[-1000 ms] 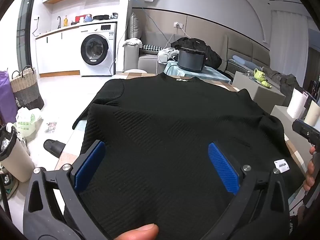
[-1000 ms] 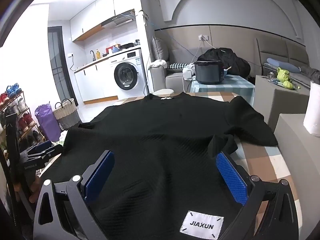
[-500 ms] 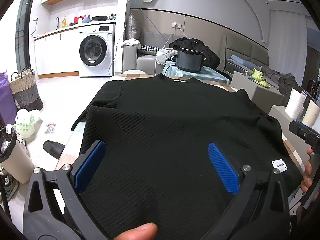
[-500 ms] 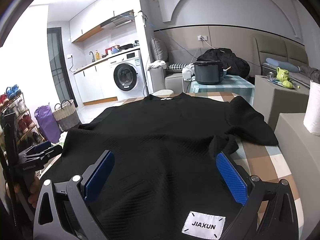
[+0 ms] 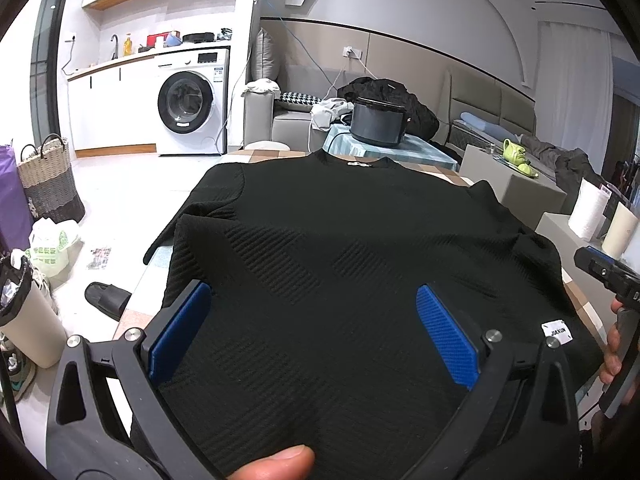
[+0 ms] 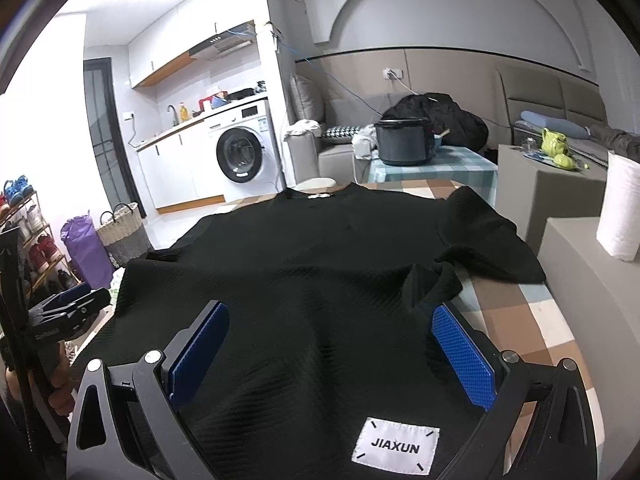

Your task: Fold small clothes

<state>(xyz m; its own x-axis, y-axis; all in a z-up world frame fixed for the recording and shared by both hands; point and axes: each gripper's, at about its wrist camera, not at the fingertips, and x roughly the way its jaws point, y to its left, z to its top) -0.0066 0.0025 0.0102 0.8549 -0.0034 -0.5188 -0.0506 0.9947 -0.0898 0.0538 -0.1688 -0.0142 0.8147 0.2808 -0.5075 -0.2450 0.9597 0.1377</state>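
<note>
Shirt: a black ribbed short-sleeved shirt [image 5: 340, 264] lies spread flat on a checked table [image 6: 520, 312], collar at the far end, hem toward both cameras.
Collar: a small white tag [image 5: 357, 163] sits inside the neckline at the far edge.
Hem label: a white patch reading JIAXUN [image 6: 395, 445] is sewn near the hem on the shirt's right side; in the left wrist view it shows small at the right of the cloth [image 5: 556, 331].
Left sleeve: lies flat and hangs slightly past the table's left edge.
Right sleeve: spread outward on the table, with a rumpled fold [image 6: 436, 280] between it and the body.
Left gripper [image 5: 312, 332]: fingers [image 5: 178, 332] spread wide apart, holding nothing; the hem region of the shirt fills the gap between them, and whether they touch the cloth cannot be told.
Right gripper [image 6: 330, 356]: fingers [image 6: 464, 356] also wide apart and gripping nothing; the shirt's lower right part lies between them, the JIAXUN patch just short of the gap, nearer the camera.
Hands: a thumb tip [image 5: 276, 462] shows at the bottom of the left wrist view; the right gripper's handle appears at that view's right edge.
Beyond the table: a dark cooker pot [image 6: 404, 142] on a checked cloth, a washing machine [image 5: 188, 100], and a paper towel roll [image 6: 618, 208].
</note>
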